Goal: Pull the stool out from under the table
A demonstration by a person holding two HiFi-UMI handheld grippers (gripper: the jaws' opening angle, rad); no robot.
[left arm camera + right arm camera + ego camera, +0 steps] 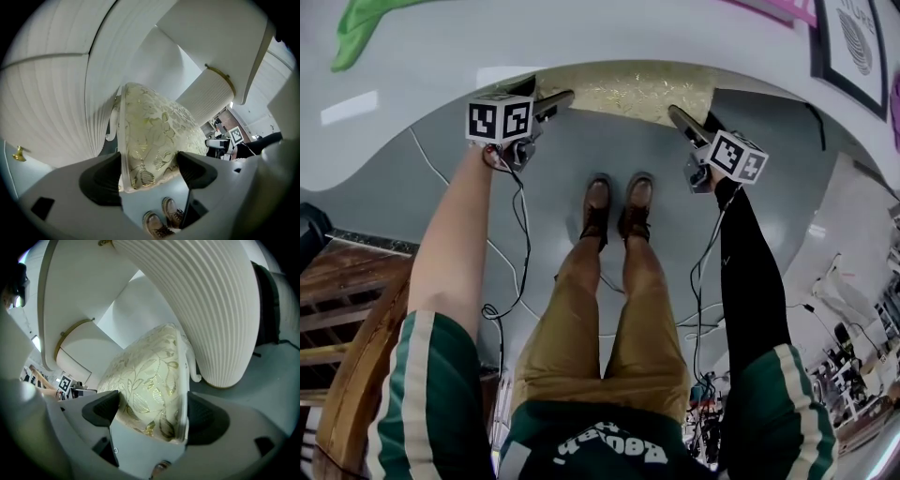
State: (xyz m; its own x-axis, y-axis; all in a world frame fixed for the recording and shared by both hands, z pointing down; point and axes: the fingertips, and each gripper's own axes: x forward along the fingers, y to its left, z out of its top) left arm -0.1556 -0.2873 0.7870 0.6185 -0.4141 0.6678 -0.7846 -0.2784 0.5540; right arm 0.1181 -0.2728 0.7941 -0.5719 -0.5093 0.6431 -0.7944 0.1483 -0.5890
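Observation:
The stool [630, 92] has a cream seat with gold leaf print and sits partly under the white table [581, 42]. My left gripper [555, 100] reaches the seat's left corner, and my right gripper [682, 119] reaches its right corner. In the left gripper view the seat [154, 133] lies between the wide-spread jaws of the left gripper [149, 174], which is open. In the right gripper view the seat corner [150, 390] fills the gap of the right gripper [152, 414], whose jaws stand just as wide; I see no squeeze.
Ribbed white table pedestals [56, 103] [211, 310] stand close on either side of the stool. The person's brown boots [619, 206] stand on the grey floor just in front of it. Cables [517, 244] trail down. A wooden bench [347, 309] is at the left.

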